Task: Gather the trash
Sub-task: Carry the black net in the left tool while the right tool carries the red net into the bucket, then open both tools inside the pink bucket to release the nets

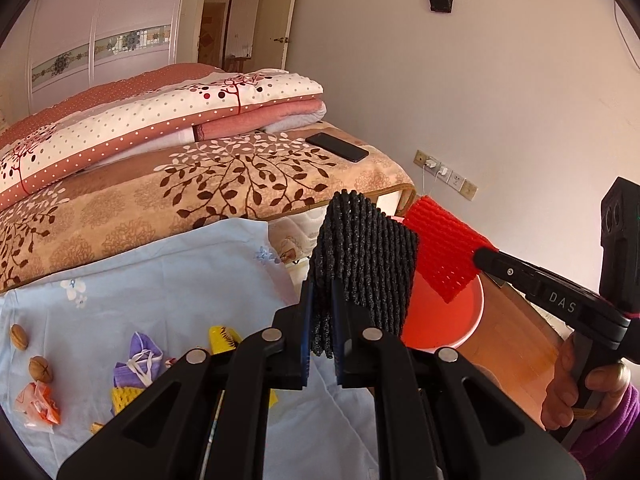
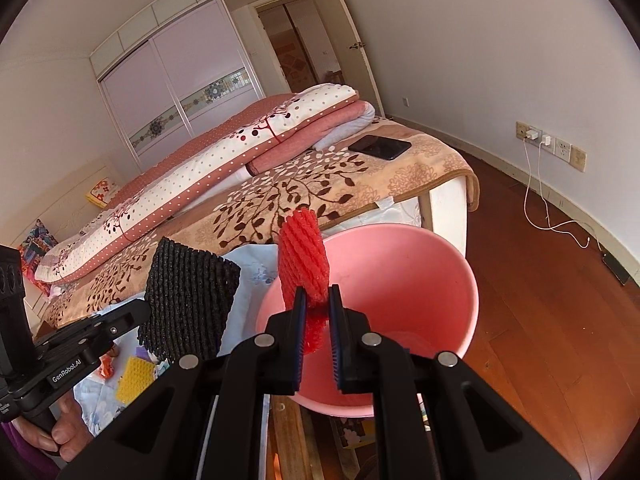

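My left gripper is shut on a black foam net sleeve, held up beside the pink bucket. In the right wrist view the same black sleeve hangs left of the bucket. My right gripper is shut on a red foam net sleeve, which stands over the pink bucket's opening. From the left wrist view the red sleeve hangs above the bucket rim. More trash lies on the light blue cloth: a purple mask, yellow foam net, an orange wrapper.
Two walnuts lie on the cloth at the left. A bed with folded quilts and a black phone stands behind. Wooden floor with a white charging cable lies to the right. A person's hand holds the right gripper.
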